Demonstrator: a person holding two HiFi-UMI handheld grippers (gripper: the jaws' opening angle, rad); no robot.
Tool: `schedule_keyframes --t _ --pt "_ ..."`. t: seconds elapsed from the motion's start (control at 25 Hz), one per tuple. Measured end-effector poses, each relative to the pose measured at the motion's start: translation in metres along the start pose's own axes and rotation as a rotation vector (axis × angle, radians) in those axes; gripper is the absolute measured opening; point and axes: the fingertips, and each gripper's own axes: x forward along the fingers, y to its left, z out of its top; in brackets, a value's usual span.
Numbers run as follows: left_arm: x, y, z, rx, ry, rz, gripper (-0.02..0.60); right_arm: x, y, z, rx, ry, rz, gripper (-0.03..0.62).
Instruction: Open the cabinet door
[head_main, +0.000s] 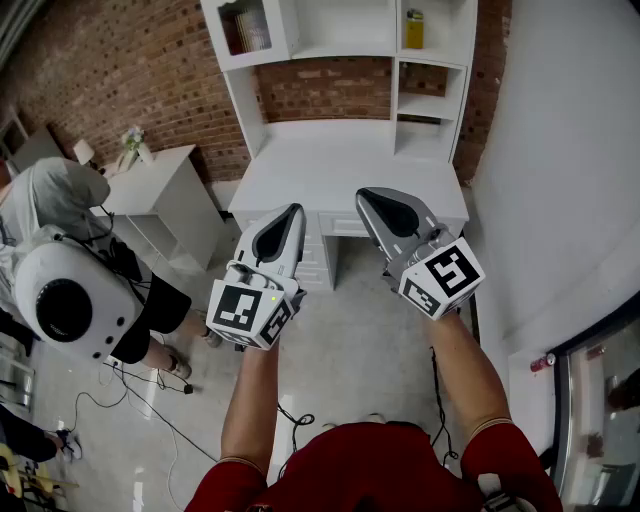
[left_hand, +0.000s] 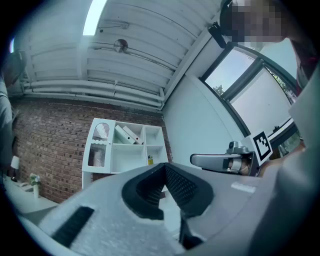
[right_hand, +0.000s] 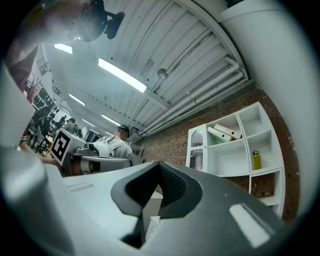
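Observation:
The white desk hutch (head_main: 340, 60) stands against the brick wall. Its cabinet door (head_main: 250, 28), with a ribbed glass pane, is at the upper left and looks closed; it also shows in the left gripper view (left_hand: 99, 146) and the right gripper view (right_hand: 197, 150). My left gripper (head_main: 293, 208) and right gripper (head_main: 365, 193) hover side by side above the floor in front of the desk (head_main: 300, 180), well short of the door. Both point slightly upward, jaws together, holding nothing.
A person in a grey hoodie (head_main: 60, 200) with a white backpack unit (head_main: 65, 300) stands at the left beside a white side table (head_main: 160, 195). Cables (head_main: 150, 400) trail on the floor. A white wall (head_main: 570, 150) borders the right. A yellow bottle (head_main: 414, 28) sits on a shelf.

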Motion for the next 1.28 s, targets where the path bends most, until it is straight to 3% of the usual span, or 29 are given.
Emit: schedule_keyframes --t 0.48,0.92,1.28 --pt "0.021 -0.017 0.002 0.01 -0.009 0.011 0.002 -0.015 -0.027 0.012 0.019 -0.045 0.011 0.012" --pt "0.072 -0.033 0.005 0.064 -0.002 0.056 0.003 -0.034 -0.082 0.021 0.004 -0.092 0.043 0.012" --pt "0.106 0.013 -0.02 0.063 -0.005 0.075 0.003 0.01 -0.117 0.005 -0.036 -0.1 0.06 0.012"
